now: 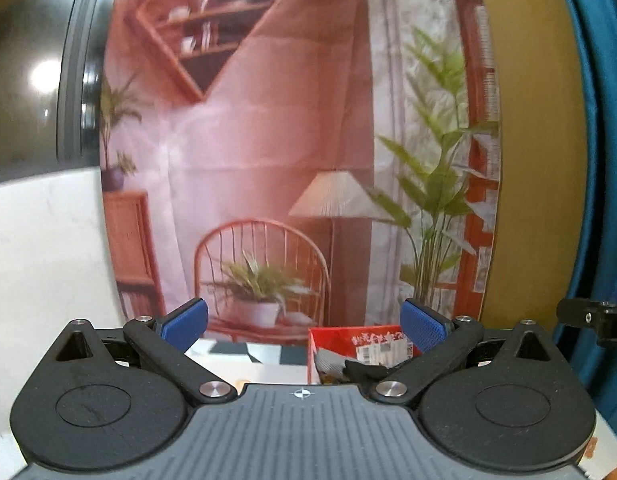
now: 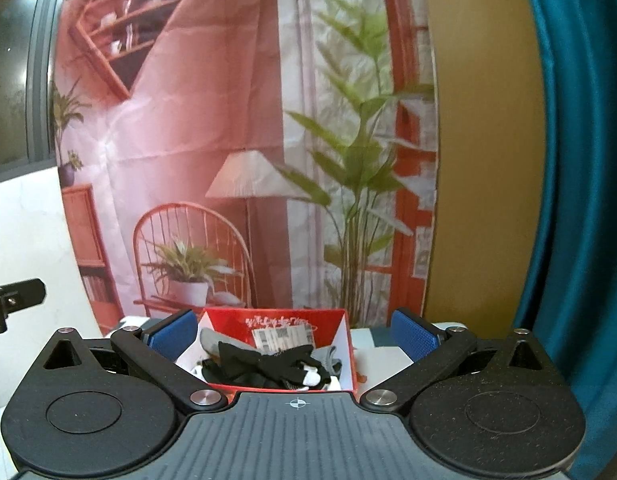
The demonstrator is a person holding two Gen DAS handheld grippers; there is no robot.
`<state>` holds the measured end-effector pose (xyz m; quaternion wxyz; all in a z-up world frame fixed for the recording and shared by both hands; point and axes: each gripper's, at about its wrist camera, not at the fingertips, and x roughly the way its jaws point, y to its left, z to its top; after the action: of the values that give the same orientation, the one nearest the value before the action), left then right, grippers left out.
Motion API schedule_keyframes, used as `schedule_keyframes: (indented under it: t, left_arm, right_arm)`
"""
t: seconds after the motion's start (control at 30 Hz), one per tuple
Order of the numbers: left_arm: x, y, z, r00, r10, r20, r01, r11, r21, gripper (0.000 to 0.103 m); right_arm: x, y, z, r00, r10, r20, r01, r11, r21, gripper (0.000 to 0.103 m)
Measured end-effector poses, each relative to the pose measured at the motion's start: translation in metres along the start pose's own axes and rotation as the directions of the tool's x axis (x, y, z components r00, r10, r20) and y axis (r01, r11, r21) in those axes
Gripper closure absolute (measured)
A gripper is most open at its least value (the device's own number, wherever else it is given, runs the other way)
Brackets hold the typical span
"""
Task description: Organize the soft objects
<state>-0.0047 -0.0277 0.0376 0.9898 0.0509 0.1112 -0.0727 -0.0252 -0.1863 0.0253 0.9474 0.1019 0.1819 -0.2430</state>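
Socks [image 2: 268, 364] lie heaped in the red box [image 2: 344, 332], gathered there for sorting; the left gripper [image 1: 304, 326] and right gripper [image 2: 294, 334] hover with fingers wide, holding nothing.

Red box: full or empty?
Holding things: the red box is open-topped, with black, grey and white soft items piled inside.

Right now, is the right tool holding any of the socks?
No. The right tool is open and empty, while the socks lie in the red box.
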Motion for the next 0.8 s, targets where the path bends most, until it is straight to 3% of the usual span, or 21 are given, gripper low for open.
schedule_keyframes:
  t: [0.3,0.8]
  left_arm:
    - [-0.023,-0.007,0.006,0.999,-0.033,0.029,0.033,0.999,-0.016,0.0]
    - [-0.02,-0.002,0.001,1.0,-0.021,-0.001,0.021,0.999,-0.033,0.0]
  right_arm:
    - [-0.041,-0.005,0.005,0.998,-0.014,0.057,0.014,1.0,-0.001,0.0]
    - [-0.047,-0.01,0.002,0.997,-0.047,0.056,0.047,0.999,-0.003,0.0]
